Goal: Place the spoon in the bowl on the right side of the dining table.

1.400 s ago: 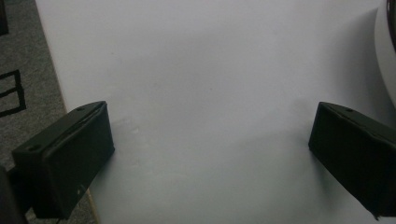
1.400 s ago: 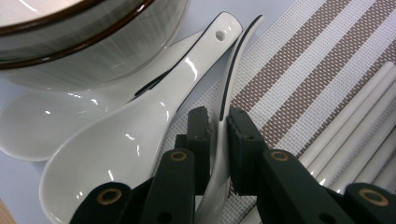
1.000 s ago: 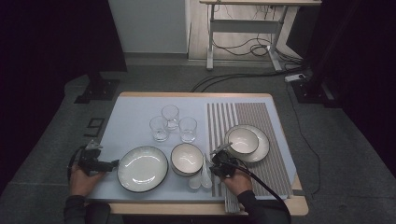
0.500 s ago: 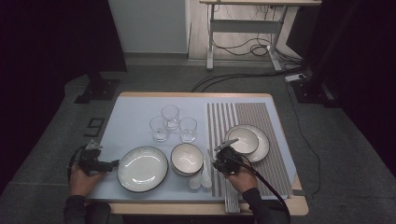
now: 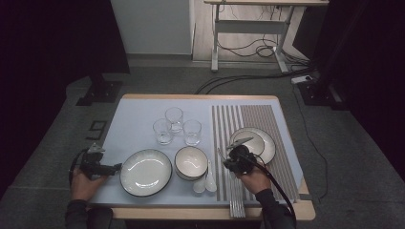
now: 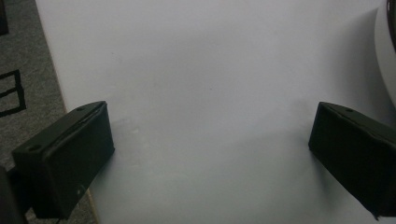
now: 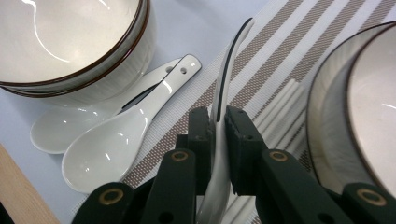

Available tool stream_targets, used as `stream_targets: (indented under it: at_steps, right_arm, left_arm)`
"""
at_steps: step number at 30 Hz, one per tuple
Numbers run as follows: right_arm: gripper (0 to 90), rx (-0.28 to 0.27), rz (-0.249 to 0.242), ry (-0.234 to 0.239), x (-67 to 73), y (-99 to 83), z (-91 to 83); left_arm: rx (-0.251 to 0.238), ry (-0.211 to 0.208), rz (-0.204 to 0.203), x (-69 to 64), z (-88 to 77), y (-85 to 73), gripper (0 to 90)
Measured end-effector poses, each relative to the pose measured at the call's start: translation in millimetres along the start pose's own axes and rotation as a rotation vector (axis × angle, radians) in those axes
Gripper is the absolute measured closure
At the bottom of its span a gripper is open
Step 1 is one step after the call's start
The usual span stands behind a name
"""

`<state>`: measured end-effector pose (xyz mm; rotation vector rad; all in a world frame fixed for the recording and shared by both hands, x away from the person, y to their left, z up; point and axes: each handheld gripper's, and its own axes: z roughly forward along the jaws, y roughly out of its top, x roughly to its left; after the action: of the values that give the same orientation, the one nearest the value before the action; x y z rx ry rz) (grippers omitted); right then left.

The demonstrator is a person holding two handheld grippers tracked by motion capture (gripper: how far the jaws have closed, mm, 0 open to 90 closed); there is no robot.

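My right gripper [image 7: 217,121] is shut on a white ceramic spoon [image 7: 229,60], held edge-on with its handle pointing away, above the striped placemat [image 5: 267,119]. In the high view the right gripper [image 5: 237,160] hangs just left of the bowl [image 5: 251,143] that sits on a plate on the mat. Two more white spoons [image 7: 112,144] lie side by side beside the stacked bowls [image 7: 70,37]. My left gripper [image 6: 210,149] is open over bare table [image 6: 210,56], with nothing between its fingers. It rests left of the large plate [image 5: 145,171].
Three glasses [image 5: 174,117] stand in a cluster at the middle of the table. White chopsticks [image 7: 280,112] lie on the mat under my right gripper. The table's left edge [image 6: 56,93] runs close by my left gripper, with grey floor beyond.
My right gripper has risen a little with the spoon and drifted slightly right. The left hand has stayed where it was.
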<state>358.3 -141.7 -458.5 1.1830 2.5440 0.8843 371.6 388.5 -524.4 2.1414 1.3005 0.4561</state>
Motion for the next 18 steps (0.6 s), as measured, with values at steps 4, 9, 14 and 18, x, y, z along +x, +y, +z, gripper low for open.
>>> stream_targets:
  at_steps: [4, 9, 14, 18]
  right_arm:
    - [80.9, -0.009, 0.008, -0.007, -5.2, 1.8, -7.4]
    - [80.9, -0.027, 0.02, -0.021, -13.7, 5.9, -18.9]
    - [80.9, -0.037, 0.031, -0.032, -24.2, 10.6, -28.3]
    - [80.9, -0.037, 0.04, -0.067, -32.9, 14.3, -34.1]
  left_arm:
    - [0.0, 0.001, 0.001, 0.1, 0.0, 0.0, 0.0]
    - [0.0, 0.0, 0.0, 0.0, 0.0, 0.0, 0.0]
    - [-0.001, 0.001, 0.0, 0.0, 0.1, -0.1, 0.0]
    - [-0.001, 0.0, 0.0, 0.0, 0.1, -0.1, 0.0]
